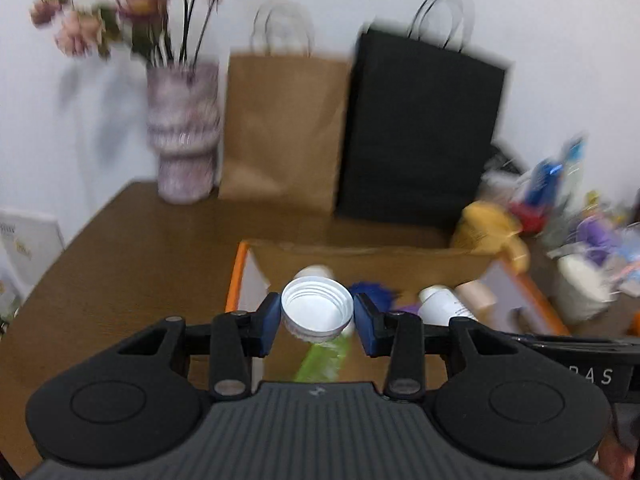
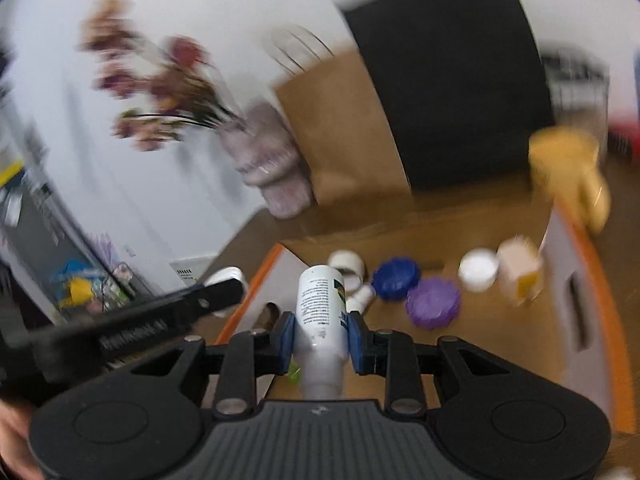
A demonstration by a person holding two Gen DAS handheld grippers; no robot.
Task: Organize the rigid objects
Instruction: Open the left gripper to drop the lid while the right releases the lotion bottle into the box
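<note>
Against a white wall, a brown wooden desk carries a vase of pink flowers, a brown paper bag and a black paper bag, with an open cardboard box in front of them.

Left tool is clenched on a white screw cap, its blue pads on either side of the rim and the threaded inside facing the camera; it hangs over the near part of the box. Right tool grips a white plastic bottle across its body, base pointing forward and neck toward the camera, also above the box. Already lying in the box are a blue lid, a purple lid, a white round container and a beige bottle.

Both held pieces look light, stiff and smooth. The cap is shallow and its wall thin, so a hold across the rim is the sensible one, though a hard squeeze could make it pop out sideways. The bottle's glossy label may slide in the pads; a hold at mid-body, as now, should keep it balanced. Neither seems fragile, so a short drop into the box should do no harm.
</note>
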